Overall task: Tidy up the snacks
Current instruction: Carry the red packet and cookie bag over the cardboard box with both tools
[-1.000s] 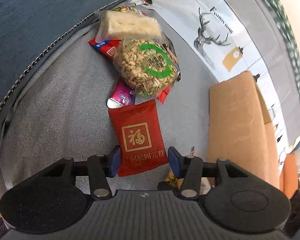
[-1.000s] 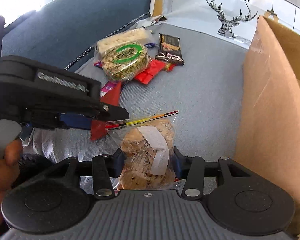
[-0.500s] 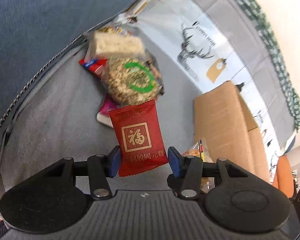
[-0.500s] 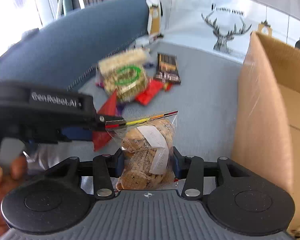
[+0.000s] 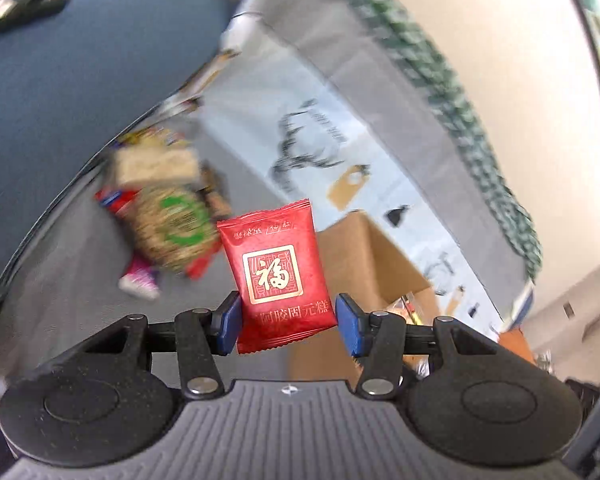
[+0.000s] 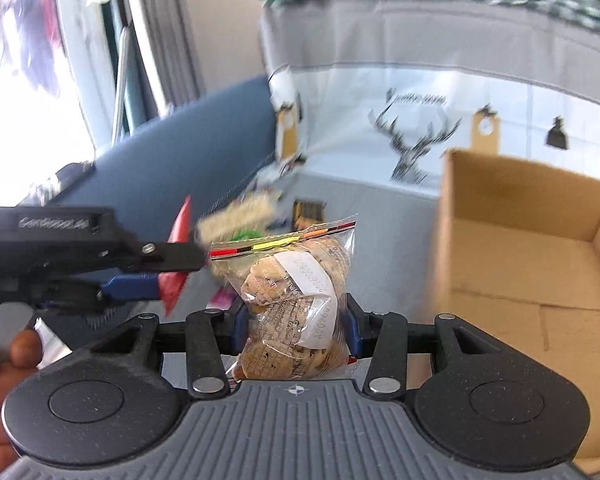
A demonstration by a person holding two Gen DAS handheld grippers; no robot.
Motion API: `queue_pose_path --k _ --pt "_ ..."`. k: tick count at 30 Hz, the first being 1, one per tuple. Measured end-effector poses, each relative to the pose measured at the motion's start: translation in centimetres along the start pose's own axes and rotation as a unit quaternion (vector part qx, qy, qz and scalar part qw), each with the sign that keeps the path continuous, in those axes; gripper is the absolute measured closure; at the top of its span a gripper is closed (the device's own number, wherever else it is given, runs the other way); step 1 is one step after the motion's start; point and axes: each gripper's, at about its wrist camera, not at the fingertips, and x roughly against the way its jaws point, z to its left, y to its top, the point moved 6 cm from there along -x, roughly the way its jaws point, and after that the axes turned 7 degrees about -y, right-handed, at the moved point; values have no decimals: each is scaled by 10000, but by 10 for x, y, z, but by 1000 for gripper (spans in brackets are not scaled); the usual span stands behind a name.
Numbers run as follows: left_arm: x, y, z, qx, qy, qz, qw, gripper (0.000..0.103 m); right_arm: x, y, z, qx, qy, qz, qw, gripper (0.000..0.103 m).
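Midway, we carry two snacks above the sofa: left tool (image 5: 287, 318) clamped on the red packet (image 5: 278, 276), right tool (image 6: 296, 330) on the cookie bag (image 6: 296, 300) — cardboard box (image 6: 528, 240) close by, the snack pile (image 5: 168, 208) unsorted.

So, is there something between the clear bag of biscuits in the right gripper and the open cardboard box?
Nothing visible. The clear zip bag of biscuits is clamped in the right gripper, and the cardboard box stands open just to its right with only bare grey cushion between. The left gripper, holding the red packet, is on the opposite side.
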Motion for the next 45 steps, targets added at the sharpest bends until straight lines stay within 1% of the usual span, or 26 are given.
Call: queue_pose_path --k 3,6,8,11,13,16,21,23,26,28,30,31,33,35,37,41,45 --pt "-4 -5 -22 -458 -74 -97 9989 48 21 14 -23 -277 -165 -266 9991 56" --pt "-19 -20 -30 -552 -213 -3 9982 48 44 27 -50 -514 -395 -536 9965 56" --pt "-29 -29 -39 -545 -407 145 9976 48 58 34 -70 -608 -614 -692 9939 56" --pt "-36 -34 -65 -920 -682 151 9933 48 75 43 -101 -790 -845 -916 9890 56" --pt "-44 -37 -82 -1071 -851 208 9904 48 84 47 -121 -846 -997 -1098 9853 56" --pt "-61 -39 -109 -1186 -1119 283 9862 48 84 44 -150 -935 -1189 -1246 9806 56" --pt "-103 -37 -157 -1447 -1384 432 9788 48 70 30 -195 -1237 -1482 -1195 9739 56" --pt "-122 -35 -173 -1547 -1408 510 9766 48 61 31 -206 -1327 -1560 -1186 9716 56" --pt "-145 -35 -189 -1814 -1331 501 9731 48 54 29 -214 -1436 -1619 -1261 9681 56" --pt "-155 -40 -192 -1850 -1371 440 9721 48 51 27 -218 -1525 -1634 -1272 9664 56" --pt "-160 -50 -185 -1935 -1335 383 9712 48 51 27 -220 -1542 -1662 -1276 9656 56" --pt "-160 -53 -180 -1977 -1254 369 9715 48 52 28 -222 -1524 -1694 -1305 9649 56" --pt "-166 -58 -169 -1939 -994 443 9750 48 56 28 -223 -1421 -1868 -1392 9621 56" --pt "-170 -58 -164 -1824 -1037 487 9765 48 58 28 -227 -1257 -2105 -1479 9581 56" --pt "-176 -55 -163 -1809 -1038 457 9769 48 58 28 -234 -1294 -2198 -1512 9550 56" --pt "-186 -57 -161 -1681 -1029 517 9790 48 55 24 -247 -1641 -2164 -1393 9523 56" --pt "-186 -60 -164 -1741 -1112 541 9769 48 46 22 -246 -1666 -2123 -1245 9548 56"
